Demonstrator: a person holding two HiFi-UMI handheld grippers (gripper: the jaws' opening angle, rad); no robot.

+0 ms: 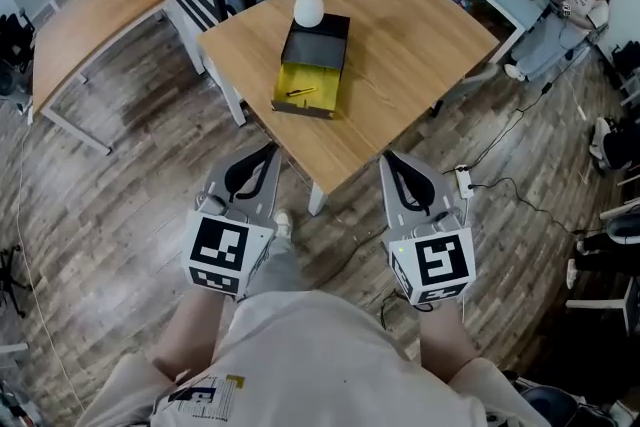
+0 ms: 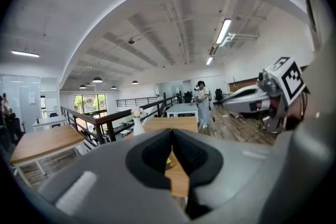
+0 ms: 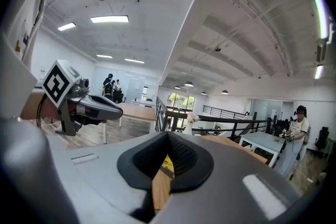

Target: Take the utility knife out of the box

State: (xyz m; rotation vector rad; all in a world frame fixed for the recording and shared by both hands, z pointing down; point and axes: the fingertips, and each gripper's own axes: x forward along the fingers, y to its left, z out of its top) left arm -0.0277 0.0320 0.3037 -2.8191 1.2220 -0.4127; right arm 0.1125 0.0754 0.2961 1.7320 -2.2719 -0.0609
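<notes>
Wooden table ahead carries the box; the utility knife lies in its open yellow tray, long axis across my view, tip end unclear. My left gripper and right gripper are closed, empty.

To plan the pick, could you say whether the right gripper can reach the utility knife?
Probably, once nearer: the utility knife lies uncovered in the open box, though the right gripper is shut.
</notes>
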